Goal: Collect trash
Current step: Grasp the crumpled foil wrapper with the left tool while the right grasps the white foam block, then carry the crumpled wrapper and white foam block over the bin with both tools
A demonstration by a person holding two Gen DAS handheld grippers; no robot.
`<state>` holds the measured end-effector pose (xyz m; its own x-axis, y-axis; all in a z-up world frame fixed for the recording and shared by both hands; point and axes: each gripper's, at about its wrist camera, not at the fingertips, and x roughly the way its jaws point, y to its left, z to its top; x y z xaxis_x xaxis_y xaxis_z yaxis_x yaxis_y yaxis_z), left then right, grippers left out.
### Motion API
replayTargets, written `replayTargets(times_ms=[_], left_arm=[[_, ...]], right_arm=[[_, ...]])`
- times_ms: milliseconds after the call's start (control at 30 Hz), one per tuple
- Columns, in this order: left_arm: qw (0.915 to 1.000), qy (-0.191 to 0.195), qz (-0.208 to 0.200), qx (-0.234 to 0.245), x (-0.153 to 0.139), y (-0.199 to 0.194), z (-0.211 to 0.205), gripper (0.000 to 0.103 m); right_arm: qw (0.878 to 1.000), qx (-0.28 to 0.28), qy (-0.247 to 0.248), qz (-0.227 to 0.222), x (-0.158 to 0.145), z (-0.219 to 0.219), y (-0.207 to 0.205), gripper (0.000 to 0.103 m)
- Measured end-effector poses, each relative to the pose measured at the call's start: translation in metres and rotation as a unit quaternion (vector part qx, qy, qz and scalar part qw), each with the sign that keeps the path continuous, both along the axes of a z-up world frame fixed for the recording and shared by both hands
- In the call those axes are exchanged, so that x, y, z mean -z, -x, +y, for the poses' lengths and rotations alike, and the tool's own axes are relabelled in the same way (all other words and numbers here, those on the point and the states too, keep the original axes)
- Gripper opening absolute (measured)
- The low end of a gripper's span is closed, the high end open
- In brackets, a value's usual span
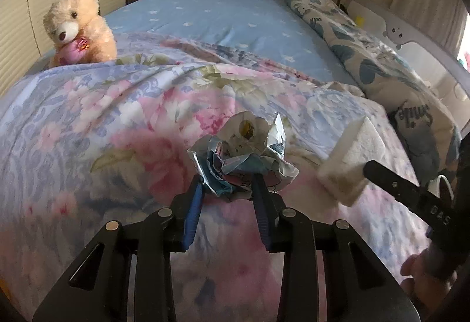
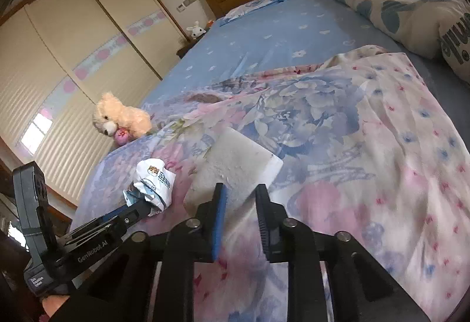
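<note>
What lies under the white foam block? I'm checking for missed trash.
Only the floral quilt shows around the white foam block. Whatever is directly beneath is covered by the block.

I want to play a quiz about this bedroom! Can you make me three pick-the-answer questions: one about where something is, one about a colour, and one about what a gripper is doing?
1. Where is the teddy bear?
A. At the left edge of the bed
B. On the pillow
C. On the floor

2. What colour is the bed sheet?
A. Green
B. Light blue
C. Red

3. What is the left gripper doing?
A. Hanging wide open
B. Squeezing the crumpled wrapper
C. Holding the teddy bear

Answers: 1 A, it sits at the bed's left edge beside the flowery quilt. 2 B, pale blue with small white marks. 3 B, both fingers press the wrapper's sides.
</note>
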<state>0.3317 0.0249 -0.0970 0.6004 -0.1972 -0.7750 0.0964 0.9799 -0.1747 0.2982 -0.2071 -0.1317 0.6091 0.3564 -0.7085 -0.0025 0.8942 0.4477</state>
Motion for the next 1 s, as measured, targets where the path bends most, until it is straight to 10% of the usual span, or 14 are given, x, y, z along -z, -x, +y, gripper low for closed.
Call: replayTargets(times_ms=[800, 933, 1000], left_arm=[[0.9986, 0.039, -0.010, 0.033, -0.020, 0.096, -0.027, 0.032], [0.9985, 0.042, -0.005, 0.034, -0.018, 0.103, -0.030, 0.032], [0.9985, 0.043, -0.004, 0.033, -0.017, 0.105, -0.029, 0.032]], right_arm=[[0.999, 0.003, -0.050, 0.007, -0.027, -0.054, 0.107, 0.007], [0.999, 0.024, -0.022, 0.020, -0.025, -0.060, 0.105, 0.022], [0.999, 0.029, -0.017, 0.022, -0.024, -0.058, 0.104, 0.064]])
